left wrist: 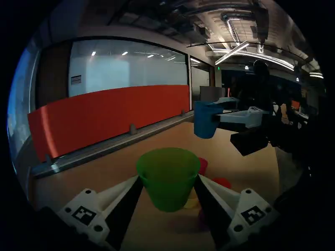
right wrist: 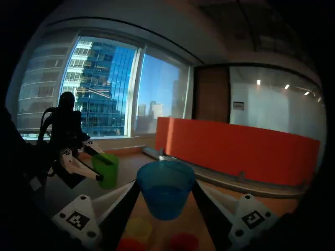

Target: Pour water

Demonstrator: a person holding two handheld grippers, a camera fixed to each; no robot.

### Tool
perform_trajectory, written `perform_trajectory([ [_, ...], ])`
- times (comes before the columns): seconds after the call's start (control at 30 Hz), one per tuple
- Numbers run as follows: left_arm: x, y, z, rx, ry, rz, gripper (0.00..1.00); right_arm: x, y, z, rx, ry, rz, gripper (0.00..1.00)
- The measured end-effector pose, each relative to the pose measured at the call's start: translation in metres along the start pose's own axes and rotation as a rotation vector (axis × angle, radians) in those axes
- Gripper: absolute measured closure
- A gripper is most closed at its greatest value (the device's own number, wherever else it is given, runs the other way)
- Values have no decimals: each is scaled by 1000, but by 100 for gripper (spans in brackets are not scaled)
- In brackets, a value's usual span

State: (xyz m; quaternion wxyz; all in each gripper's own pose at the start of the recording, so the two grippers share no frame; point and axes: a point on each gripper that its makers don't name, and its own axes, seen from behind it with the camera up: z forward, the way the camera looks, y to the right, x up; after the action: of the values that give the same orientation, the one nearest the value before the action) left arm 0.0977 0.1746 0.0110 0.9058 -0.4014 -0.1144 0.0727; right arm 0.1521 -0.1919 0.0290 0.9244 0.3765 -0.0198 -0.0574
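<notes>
The blue cup, pinched in my right gripper, hangs level above the desk, well apart from the green cup clamped in my left gripper. Tipping before the rims meet would, I judge, spill water across the desk.

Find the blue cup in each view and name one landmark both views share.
Left gripper view: the blue cup is right of centre, raised, held by the right gripper.
Right gripper view: the blue cup is low at centre, between that gripper's own fingers.
Shared landmark: the long orange panel behind the cup.
</notes>
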Motion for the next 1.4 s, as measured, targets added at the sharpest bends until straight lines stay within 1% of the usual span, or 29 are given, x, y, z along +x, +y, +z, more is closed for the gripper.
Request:
perform_trajectory([
  [0.2, 9, 5, -2, -4, 17, 12, 17, 11, -3, -6, -7, 39, -21, 10],
  [0.4, 13, 10, -2, -11, 29, 15, 17, 21, -7, -13, -7, 71, -12, 10],
  [0.53, 16, 12, -4, -11, 38, 18, 17, 22, -5, -16, -11, 72, -3, 10],
  [0.7, 21, 16, -5, -22, 55, 9, 17, 22, -5, -19, -10, 65, 10, 10],
  [0.9, 27, 23, -5, -45, 95, 2, 17, 27, -7, -24, 4, 67, 32, 10],
  [1.2, 40, 41, -5, -99, 161, -4, 17, 34, -9, -32, 10, 62, 19, 10],
  [1.4, 42, 51, -3, -121, 175, 9, 17, 34, -10, -36, 11, 54, -1, 10],
])
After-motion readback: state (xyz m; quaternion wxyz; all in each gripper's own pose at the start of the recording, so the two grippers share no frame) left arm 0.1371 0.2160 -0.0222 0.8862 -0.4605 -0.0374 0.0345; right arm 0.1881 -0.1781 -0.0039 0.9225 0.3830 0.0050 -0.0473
